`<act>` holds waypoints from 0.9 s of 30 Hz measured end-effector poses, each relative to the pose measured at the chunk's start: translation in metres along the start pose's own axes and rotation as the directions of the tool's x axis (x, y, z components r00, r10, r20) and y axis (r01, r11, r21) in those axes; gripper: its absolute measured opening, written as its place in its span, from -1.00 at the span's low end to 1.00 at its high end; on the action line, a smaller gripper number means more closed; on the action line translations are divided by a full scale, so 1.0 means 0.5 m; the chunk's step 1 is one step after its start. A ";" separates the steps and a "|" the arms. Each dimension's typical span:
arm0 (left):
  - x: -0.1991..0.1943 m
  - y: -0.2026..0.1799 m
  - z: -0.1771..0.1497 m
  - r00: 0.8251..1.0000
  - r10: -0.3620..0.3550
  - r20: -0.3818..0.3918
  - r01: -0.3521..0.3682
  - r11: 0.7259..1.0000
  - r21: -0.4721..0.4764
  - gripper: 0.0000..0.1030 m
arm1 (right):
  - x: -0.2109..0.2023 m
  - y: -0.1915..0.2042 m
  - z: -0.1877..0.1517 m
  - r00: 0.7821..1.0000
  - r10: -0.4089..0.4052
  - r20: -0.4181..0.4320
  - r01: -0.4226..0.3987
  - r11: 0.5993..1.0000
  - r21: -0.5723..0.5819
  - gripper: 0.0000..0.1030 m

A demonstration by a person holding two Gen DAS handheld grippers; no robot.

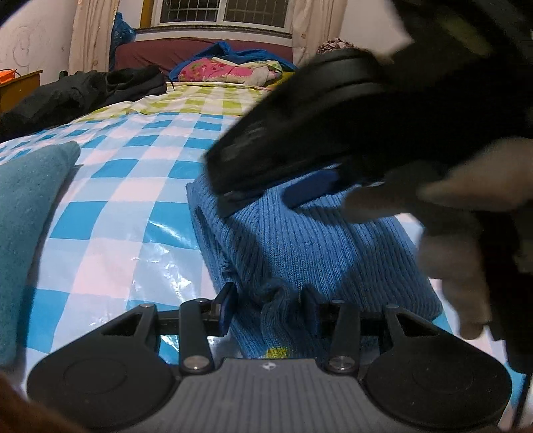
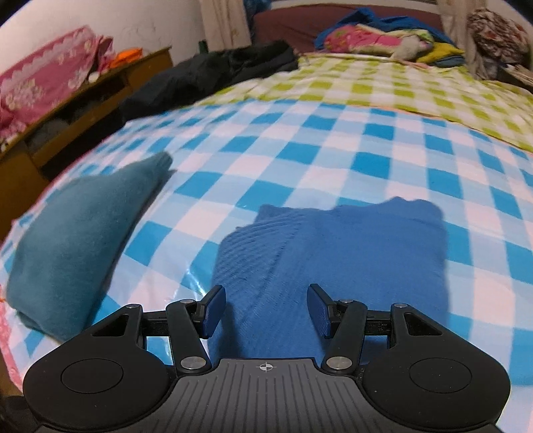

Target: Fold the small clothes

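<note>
A blue ribbed knit garment lies folded on the blue-and-white checked bed cover. My left gripper stands at its near edge, jaws apart, with a bunch of the knit between the fingers. My right gripper is open and empty, hovering just above the same garment. It also shows blurred in the left wrist view, held by a gloved hand over the garment's far part. A folded teal garment lies to the left, also in the left wrist view.
A black jacket lies at the bed's far left. Pink and blue bedding is heaped at the headboard on a green checked cover. A wooden cabinet stands left of the bed. A window is behind.
</note>
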State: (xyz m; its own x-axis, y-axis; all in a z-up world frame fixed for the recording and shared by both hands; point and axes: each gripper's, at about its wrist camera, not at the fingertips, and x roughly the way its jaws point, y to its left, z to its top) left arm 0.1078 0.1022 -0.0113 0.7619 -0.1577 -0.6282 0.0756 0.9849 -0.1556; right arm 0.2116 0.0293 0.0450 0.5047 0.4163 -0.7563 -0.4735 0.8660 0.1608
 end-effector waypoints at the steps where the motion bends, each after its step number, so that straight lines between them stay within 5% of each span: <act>1: 0.001 0.002 0.000 1.000 -0.003 -0.002 0.003 1.000 0.001 -0.06 | 0.011 0.011 0.003 1.000 -0.003 -0.013 0.003 1.000 -0.019 0.10; 4: 0.004 0.013 0.001 1.000 -0.017 -0.008 0.016 1.000 -0.015 -0.06 | 0.036 0.038 0.006 0.998 -0.059 -0.031 0.056 0.995 -0.085 0.03; 6: 0.002 0.022 0.001 1.000 -0.030 -0.008 0.029 0.999 -0.033 -0.07 | 0.048 0.043 0.008 0.996 -0.086 -0.036 0.082 0.992 -0.100 -0.36; 9: -0.010 0.026 0.004 0.999 -0.035 0.009 0.036 0.999 -0.036 -0.08 | 0.043 0.041 0.017 0.998 -0.052 -0.040 0.049 0.996 -0.077 -0.68; 27: -0.007 0.020 -0.008 1.000 -0.001 -0.024 0.000 0.999 -0.049 -0.08 | 0.050 0.061 0.001 0.995 0.094 -0.038 -0.097 0.991 -0.088 -0.68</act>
State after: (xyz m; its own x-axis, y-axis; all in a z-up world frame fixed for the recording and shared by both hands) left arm 0.1034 0.1124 -0.0139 0.7460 -0.1608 -0.6462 0.0443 0.9803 -0.1927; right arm 0.2102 0.0661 0.0312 0.4301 0.4853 -0.7613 -0.5824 0.7935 0.1769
